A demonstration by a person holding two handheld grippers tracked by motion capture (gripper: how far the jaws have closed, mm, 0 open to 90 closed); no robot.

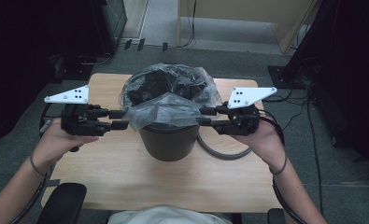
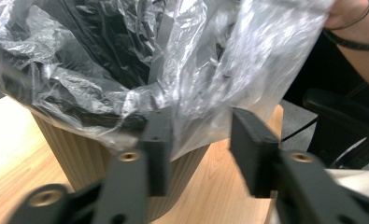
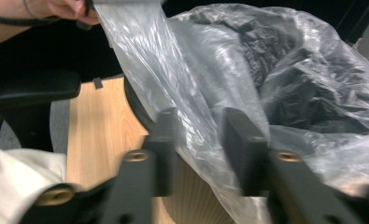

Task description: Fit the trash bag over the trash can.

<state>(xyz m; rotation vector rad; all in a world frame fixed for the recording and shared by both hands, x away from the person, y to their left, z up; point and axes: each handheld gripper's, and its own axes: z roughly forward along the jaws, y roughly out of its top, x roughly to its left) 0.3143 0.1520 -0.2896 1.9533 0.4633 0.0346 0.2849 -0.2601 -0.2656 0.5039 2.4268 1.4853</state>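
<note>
Our jaws stand parted on both sides, pressing on nothing. On the left gripper (image 2: 198, 154) the clear film of the bag liner (image 1: 166, 109) drapes in the gap between the jaws, slack and unclamped; on the right gripper (image 3: 201, 151) the same film hangs between the jaws, again without any pinch that we can see. From above, both grippers sit level at either side of the bin (image 1: 168, 140), the left one (image 1: 119, 119) at the liner's left edge and the right one (image 1: 205, 116) at its right edge.

The bin stands upright near the middle of the desk (image 1: 102, 172), dark and ribbed, with the liner bunched loosely over its mouth. A flap of film lies folded across the near rim, while the rest billows up crumpled toward the back. A grey cable loop (image 1: 219, 151) lies on the desk just beside the bin on the right.

We judge the step in hand to be fitting the liner over the rim: the film is in reach but let go, and the near flap is not yet pulled down over the edge. The next move calls for us to close on the film at both sides together, then draw it outward and down evenly so the thin plastic neither tears nor slips back inside.

Beyond the desk lie grey carpet and dark equipment.
</note>
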